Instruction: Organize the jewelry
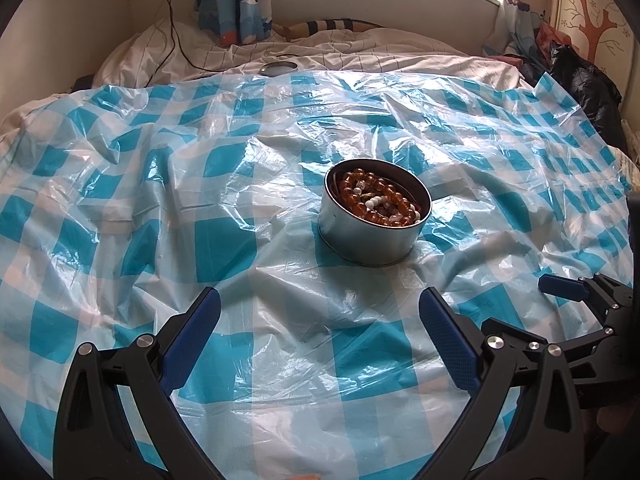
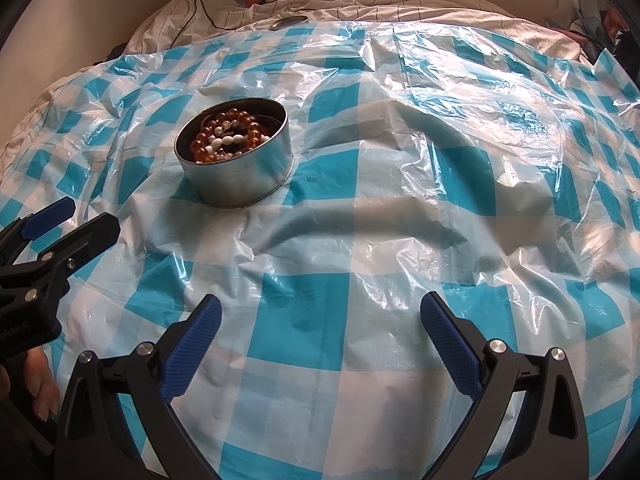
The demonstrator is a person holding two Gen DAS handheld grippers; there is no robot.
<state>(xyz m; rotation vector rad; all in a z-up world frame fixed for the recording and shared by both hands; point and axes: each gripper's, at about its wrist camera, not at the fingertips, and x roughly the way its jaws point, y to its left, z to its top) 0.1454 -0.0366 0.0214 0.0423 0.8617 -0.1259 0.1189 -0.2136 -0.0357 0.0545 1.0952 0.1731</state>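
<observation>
The round metal tin [image 1: 374, 220] sits upright near the middle of the bed, lidless, on the blue-and-white checked plastic sheet [image 1: 160, 200]. Inside it lie amber bead strands [image 1: 368, 196] tangled with a few white beads [image 2: 224, 142], all below the rim. Wrinkled sheet lies bare on every side of the tin, with wide free room to its right in the right wrist view; the sheet's far edge ends at the rumpled white bedding [image 1: 360, 52].

The left gripper [image 1: 320, 320] hovers low in front of the tin, jaws spread wide and empty, the tin ahead and slightly to its right. The right gripper [image 2: 320, 328] is likewise splayed and holding nothing, the tin well ahead to its left. The two tools sit close side by side; fingers [image 2: 42, 392] show at the right view's left edge.

Beyond the sheet, a flat round lid [image 1: 279, 68] rests on the bedding. A black cable [image 1: 176, 36] trails down the wall, and a patterned curtain [image 1: 236, 0] hangs below the window.
</observation>
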